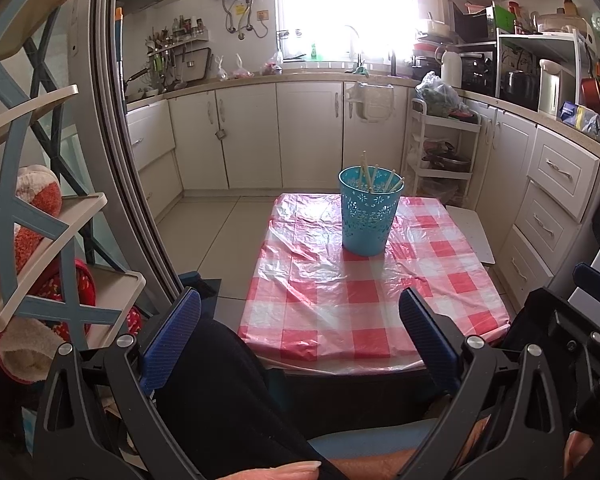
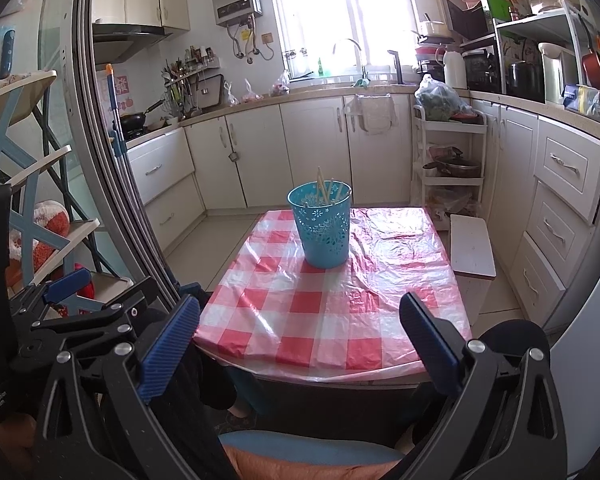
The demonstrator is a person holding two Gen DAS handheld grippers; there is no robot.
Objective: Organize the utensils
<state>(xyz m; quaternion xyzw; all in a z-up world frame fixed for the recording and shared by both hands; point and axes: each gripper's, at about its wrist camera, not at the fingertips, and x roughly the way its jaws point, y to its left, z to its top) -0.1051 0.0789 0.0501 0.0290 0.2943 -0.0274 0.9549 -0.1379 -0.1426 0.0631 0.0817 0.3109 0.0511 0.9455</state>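
A blue perforated cup (image 1: 367, 212) stands upright on the far half of a small table with a red-and-white checked cloth (image 1: 372, 292). Several pale chopsticks (image 1: 374, 176) stick out of the cup. The same cup (image 2: 321, 225) and chopsticks (image 2: 326, 190) show in the right wrist view, on the checked cloth (image 2: 320, 312). My left gripper (image 1: 300, 312) hangs open before the table's near edge, nothing between its blue pads. My right gripper (image 2: 300, 316) is open too, held back from the table, empty. The other gripper (image 2: 66, 286) shows at the left of the right wrist view.
A person's dark-clad leg (image 1: 220, 392) lies under the left gripper. A shelf rack (image 1: 40, 216) with soft toys stands at the left behind a door frame. A white stool (image 2: 471, 246) sits right of the table, a white trolley (image 2: 448, 160) behind it. Kitchen cabinets line the back and right.
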